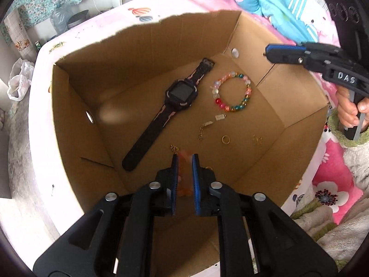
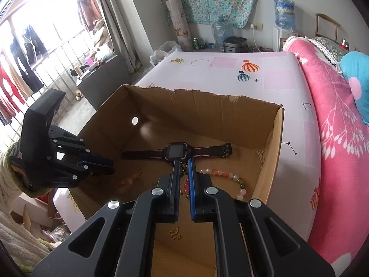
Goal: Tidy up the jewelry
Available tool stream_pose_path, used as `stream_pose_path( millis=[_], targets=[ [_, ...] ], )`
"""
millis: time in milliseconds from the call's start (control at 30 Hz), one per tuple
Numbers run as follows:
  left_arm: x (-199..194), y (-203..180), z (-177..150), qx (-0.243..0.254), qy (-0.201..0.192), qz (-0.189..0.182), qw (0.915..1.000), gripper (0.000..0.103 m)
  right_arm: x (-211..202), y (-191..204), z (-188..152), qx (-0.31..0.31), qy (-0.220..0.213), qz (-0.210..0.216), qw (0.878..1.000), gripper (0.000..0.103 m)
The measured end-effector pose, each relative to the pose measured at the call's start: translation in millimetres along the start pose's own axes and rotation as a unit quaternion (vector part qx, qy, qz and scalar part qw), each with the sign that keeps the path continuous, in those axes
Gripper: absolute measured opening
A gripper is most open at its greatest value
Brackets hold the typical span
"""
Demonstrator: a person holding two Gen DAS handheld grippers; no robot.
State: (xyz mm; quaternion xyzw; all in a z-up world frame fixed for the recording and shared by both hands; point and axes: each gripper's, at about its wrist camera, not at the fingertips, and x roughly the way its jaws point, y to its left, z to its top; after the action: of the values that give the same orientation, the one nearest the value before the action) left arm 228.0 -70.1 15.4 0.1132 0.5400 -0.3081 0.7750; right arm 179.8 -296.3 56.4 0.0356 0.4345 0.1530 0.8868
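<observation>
Box (image 2: 200, 108) on patterned bed sheet (image 2: 265, 73) (window (image 2: 34, 23) left); floor seemingly cluttered.

The left wrist camera is sitting on the left gripper (image 1: 185, 159) and looking steeply down into the cardboard box (image 1: 76, 106), quite near. The right wrist camera is riding on the right gripper (image 2: 183, 161) and looking down at a slant, so it is also showing the bed (image 2: 272, 78) and window (image 2: 41, 23) beyond. Both are seeing the box floor, the watch (image 1: 180, 94) and each other's gripper.
</observation>
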Motion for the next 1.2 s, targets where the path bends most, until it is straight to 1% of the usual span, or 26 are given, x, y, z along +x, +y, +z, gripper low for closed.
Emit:
stream_pose_path(
  millis=[100,133,200,233,300,400,433,500,567,667,733,800,833,867,1000,1100,1167,1200],
  targets=[
    [-10,3,0,-0.004,-0.022,0.004,0.9997,0.016,-1,0,1,0.000,0.015,0.005,1.000,0.007],
    [-17,5,-3,-0.009,-0.036,0.001,0.9993,0.017,0,1,2,-0.001,0.020,0.007,1.000,0.007],
    [-27,8,-6,-0.015,-0.055,0.001,0.9984,0.020,2,2,2,-0.007,0.040,0.008,0.999,0.007],
    [-34,9,-9,-0.017,-0.070,0.006,0.9974,0.022,3,3,2,-0.011,0.053,0.009,0.999,0.007],
    [-50,10,-18,-0.018,-0.106,0.021,0.9940,0.024,10,6,1,-0.019,0.084,-0.004,0.996,0.007],
    [-66,12,-28,-0.027,-0.141,0.023,0.9894,0.029,22,9,-3,-0.031,0.133,-0.011,0.991,0.007],
    [-73,14,-34,-0.036,-0.157,0.019,0.9868,0.033,26,11,-5,-0.035,0.150,-0.014,0.988,0.007],
    [-78,17,-41,-0.048,-0.173,0.011,0.9837,0.036,33,14,-8,-0.047,0.171,-0.028,0.984,0.007],
    [-80,20,-49,-0.059,-0.188,0.000,0.9805,0.042,38,17,-10,-0.053,0.189,-0.035,0.980,0.007],
    [-83,24,-58,-0.072,-0.200,0.001,0.9772,0.048,43,18,-11,-0.054,0.203,-0.050,0.976,0.010],
    [-82,27,-61,-0.084,-0.202,-0.005,0.9757,0.055,41,16,-12,-0.046,0.200,-0.057,0.977,0.014],
    [-81,30,-66,-0.095,-0.205,-0.010,0.9741,0.057,34,15,-11,-0.038,0.184,-0.065,0.980,0.020],
    [-81,31,-68,-0.100,-0.205,-0.009,0.9736,0.059,31,16,-10,-0.034,0.176,-0.066,0.981,0.020],
    [-80,31,-70,-0.102,-0.205,-0.009,0.9733,0.062,22,15,-10,-0.024,0.160,-0.064,0.985,0.022],
    [-79,32,-79,-0.115,-0.208,-0.015,0.9712,0.066,-7,10,-13,0.018,0.104,-0.061,0.993,0.030],
    [-77,32,-84,-0.127,-0.207,-0.011,0.9699,0.068,-32,-5,-21,0.068,0.064,-0.070,0.993,0.035],
    [-76,31,-87,-0.136,-0.208,-0.009,0.9686,0.073,-43,-15,-27,0.103,0.044,-0.073,0.991,0.038],
    [-75,31,-89,-0.139,-0.208,-0.010,0.9682,0.074,-49,-19,-32,0.120,0.032,-0.072,0.990,0.044]
  ],
)
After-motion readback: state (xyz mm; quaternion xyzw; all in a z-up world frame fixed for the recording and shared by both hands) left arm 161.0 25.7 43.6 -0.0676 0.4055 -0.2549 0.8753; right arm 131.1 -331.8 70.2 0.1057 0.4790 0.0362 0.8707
